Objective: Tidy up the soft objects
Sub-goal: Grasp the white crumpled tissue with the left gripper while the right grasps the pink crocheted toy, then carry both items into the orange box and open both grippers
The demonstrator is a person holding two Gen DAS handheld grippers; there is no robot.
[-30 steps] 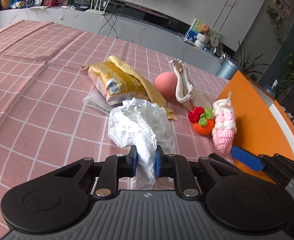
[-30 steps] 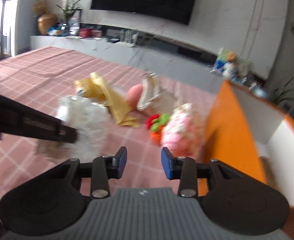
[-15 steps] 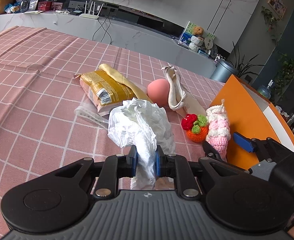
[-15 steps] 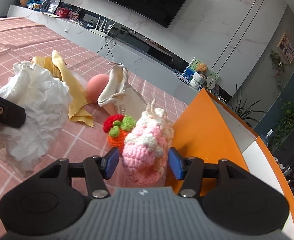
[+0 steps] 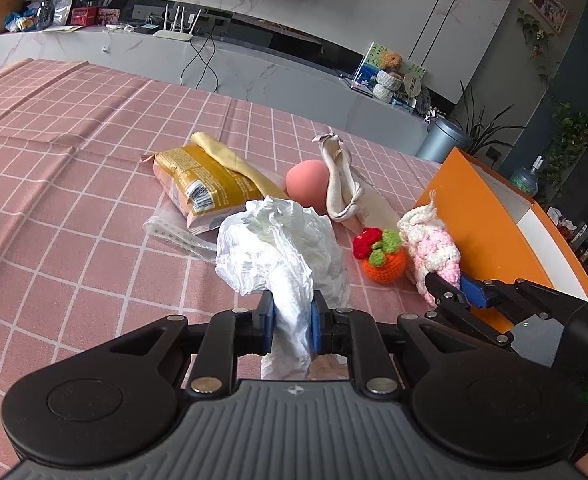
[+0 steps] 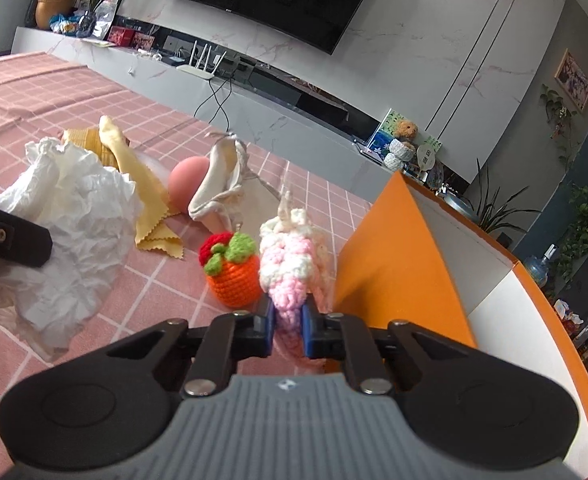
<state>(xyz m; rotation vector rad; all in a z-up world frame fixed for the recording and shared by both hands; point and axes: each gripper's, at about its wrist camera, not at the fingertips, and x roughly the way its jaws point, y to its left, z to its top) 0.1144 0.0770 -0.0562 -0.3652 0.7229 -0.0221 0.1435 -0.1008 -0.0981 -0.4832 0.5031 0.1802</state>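
We hold 2 grippers over a pink checked tablecloth (image 5: 74, 208). Our left gripper (image 5: 292, 322) is narrow, its blue pads pinching the lower end of a crumpled white tissue (image 5: 278, 248), whose bulk billows up and away from the fingers. In the right wrist view the same tissue (image 6: 70, 220) sits at the left, with a black finger of the left gripper crossing in front of it.

Our right gripper (image 6: 288, 330) is closing, and its pads press on the narrow near end of a pink and white crochet toy (image 6: 294, 260), which stands up between them. From the left wrist view this toy (image 5: 433, 248) is at the right, just beside the wall of an orange box (image 5: 481, 216), with the right gripper's fingers (image 5: 449, 294) on its near end. The box (image 6: 377, 264) is white inside and stands at the right edge of the cloth.

Just left of the toy sits a crochet orange (image 5: 383, 260) with a red and green top; in the right wrist view the orange (image 6: 234, 276) touches the toy's side. Farther off lie a pink ball (image 5: 305, 180), a cream cloth bag (image 5: 343, 184) leaning against it on the right, a yellow cloth (image 5: 234, 160) and a yellow snack pack (image 5: 202, 184) on the left. A clear wrapper (image 5: 174, 232) lies just near the pack, beside the tissue.
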